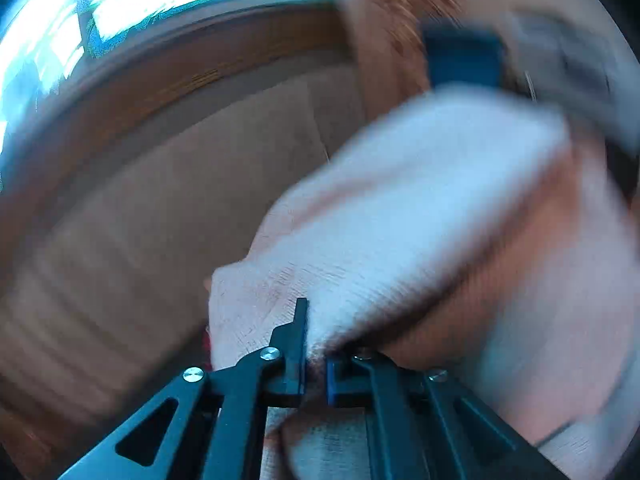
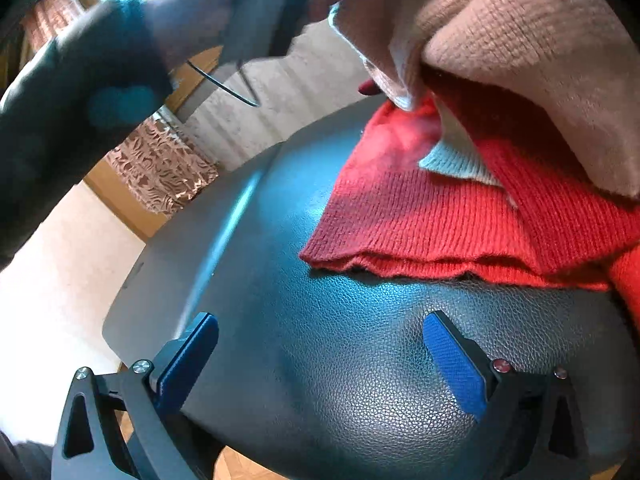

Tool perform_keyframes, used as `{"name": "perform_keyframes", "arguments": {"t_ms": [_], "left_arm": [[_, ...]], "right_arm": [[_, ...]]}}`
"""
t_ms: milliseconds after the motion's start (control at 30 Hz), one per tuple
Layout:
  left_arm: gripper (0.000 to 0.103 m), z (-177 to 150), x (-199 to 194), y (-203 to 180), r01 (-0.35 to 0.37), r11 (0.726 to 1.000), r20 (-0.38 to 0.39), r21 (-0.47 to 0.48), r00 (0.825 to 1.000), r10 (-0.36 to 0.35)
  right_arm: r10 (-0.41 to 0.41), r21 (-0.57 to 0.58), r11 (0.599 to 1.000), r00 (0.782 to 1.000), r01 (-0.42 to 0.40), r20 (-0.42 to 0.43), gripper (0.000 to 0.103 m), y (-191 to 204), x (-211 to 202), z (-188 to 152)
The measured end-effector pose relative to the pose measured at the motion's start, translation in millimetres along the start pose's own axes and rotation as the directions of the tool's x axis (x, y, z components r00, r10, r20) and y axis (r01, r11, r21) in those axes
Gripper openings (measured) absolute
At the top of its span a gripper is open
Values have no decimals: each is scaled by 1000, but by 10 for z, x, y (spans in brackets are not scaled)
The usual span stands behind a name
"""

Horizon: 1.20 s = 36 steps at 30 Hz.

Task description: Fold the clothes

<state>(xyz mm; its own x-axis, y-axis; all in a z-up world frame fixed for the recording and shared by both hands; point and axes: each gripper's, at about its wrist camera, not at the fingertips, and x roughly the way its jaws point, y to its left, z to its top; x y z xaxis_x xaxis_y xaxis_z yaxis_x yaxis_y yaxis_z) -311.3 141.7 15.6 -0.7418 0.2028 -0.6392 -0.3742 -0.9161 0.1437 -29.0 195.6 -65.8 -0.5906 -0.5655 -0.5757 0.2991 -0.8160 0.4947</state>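
The support here is a dark padded seat [image 2: 320, 360] with a pebbled, leather-look cover — rounded edge on the left side. A red knit sweater [image 2: 420, 216] lies flat on it, hem toward the camera, with a pale beige knit (partly lifted) [image 2: 520, 60] draped over its far part.

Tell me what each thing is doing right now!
Left gripper: shut on the beige sweater.
Right gripper: open, holding nothing.
Beige sweater: lifted, hanging above the red one.
Red sweater: lying folded on the dark leather seat.
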Motion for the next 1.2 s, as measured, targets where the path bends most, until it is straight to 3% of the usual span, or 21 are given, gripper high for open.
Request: {"name": "perform_keyframes", "arguments": {"t_ms": [167, 267, 433, 600, 767, 933, 1000, 1100, 1200], "left_arm": [[4, -54, -673, 398, 96, 976, 137, -194, 988, -70], [4, -200, -1120, 706, 156, 942, 206, -298, 974, -96], [4, -787, -1794, 1147, 167, 895, 251, -414, 966, -64], [4, -1784, -2280, 1544, 119, 822, 188, -557, 982, -15], [4, -2953, -2523, 1927, 47, 681, 80, -731, 997, 17], [4, -3838, -2645, 2221, -58, 574, -42, -816, 998, 41], [4, -4096, -2660, 2301, -87, 546, -81, -833, 996, 34], [4, -4266, -2629, 2301, -147, 555, -140, -819, 989, 56], [5, -4279, -2603, 2208, -164, 603, -158, -781, 985, 64]], "right_arm": [[-41, -63, 997, 999, 42, 27, 103, 104, -47, -96], [-74, -79, 994, 996, 78, 43, 103, 153, -63, -147], [-133, -69, 988, 991, 135, 33, 103, 209, -60, -149], [-207, -83, 975, 978, 206, -4, 103, 321, -42, -147], [-297, -112, 950, 954, 291, -43, 103, 469, 10, -171], [-302, -104, 952, 944, 289, -135, 103, 621, 25, -151], [-274, -92, 961, 946, 262, -172, 103, 672, -7, -155], [-241, -120, 968, 950, 221, -197, 103, 834, -118, -166], [-262, -219, 950, 950, 222, -173, 103, 1046, -295, -153]]}}
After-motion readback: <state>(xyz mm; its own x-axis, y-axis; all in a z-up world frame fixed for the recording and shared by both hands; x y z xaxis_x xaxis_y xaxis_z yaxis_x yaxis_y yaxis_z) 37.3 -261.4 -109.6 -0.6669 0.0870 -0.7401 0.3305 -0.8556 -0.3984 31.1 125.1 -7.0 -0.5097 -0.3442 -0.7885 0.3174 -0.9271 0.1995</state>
